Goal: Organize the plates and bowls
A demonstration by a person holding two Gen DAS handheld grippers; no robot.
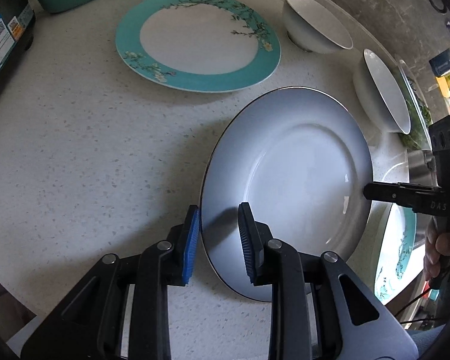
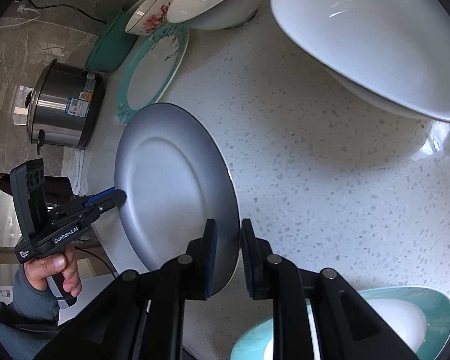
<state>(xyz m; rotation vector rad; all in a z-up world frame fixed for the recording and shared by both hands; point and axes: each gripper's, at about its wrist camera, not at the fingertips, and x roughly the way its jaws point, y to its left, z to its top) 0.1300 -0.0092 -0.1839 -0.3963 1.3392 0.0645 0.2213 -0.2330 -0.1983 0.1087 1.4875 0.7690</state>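
Left wrist: I see my left gripper (image 1: 219, 240) fingers pinching the glossy grey plate (image 1: 288, 189) rim, plate over the speckled surface (image 1: 75, 150); teal-rimmed floral plate (image 1: 198, 39) behind | Right wrist: right gripper (image 2: 227, 258) fingers pinching the opposite rim; only here a steel cooker (image 2: 63, 108).

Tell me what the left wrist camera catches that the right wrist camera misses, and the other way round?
Only the left wrist view shows a right hand and the full teal-rimmed flowered plate lying flat. Only the right wrist view shows the steel cooker, a left hand and a wall socket with cable. Both show the pale grey plate with the left gripper and right gripper each clamped on its rim, the white bowls, and the speckled counter.
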